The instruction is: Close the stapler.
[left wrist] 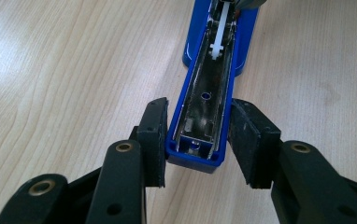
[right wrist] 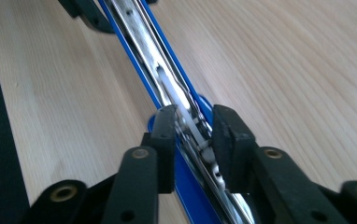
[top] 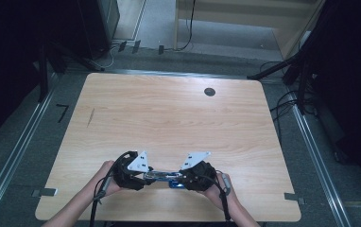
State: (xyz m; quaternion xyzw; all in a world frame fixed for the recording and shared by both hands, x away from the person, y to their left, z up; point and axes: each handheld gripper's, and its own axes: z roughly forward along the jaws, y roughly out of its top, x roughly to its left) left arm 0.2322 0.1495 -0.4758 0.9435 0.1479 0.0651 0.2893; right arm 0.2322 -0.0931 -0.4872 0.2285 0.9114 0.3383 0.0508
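Note:
A blue stapler [top: 167,176], opened out flat with its shiny metal staple channel facing up, lies near the front edge of the wooden table [top: 169,113]. My left gripper [top: 146,176] is shut on one end of it. In the left gripper view the pads [left wrist: 154,140] press both blue sides of the stapler [left wrist: 209,84]. My right gripper [top: 184,178] holds the other end. In the right gripper view its jaws [right wrist: 193,140] close around the metal rail and white pusher of the stapler [right wrist: 167,79]. The left gripper's black jaws [right wrist: 85,14] show at the far end.
A dark round cable hole [top: 210,91] sits near the table's far edge. Bare wood stretches beyond the grippers. Dark stands and cables line the floor on both sides of the table, and metal floor rails [top: 320,161] run along it.

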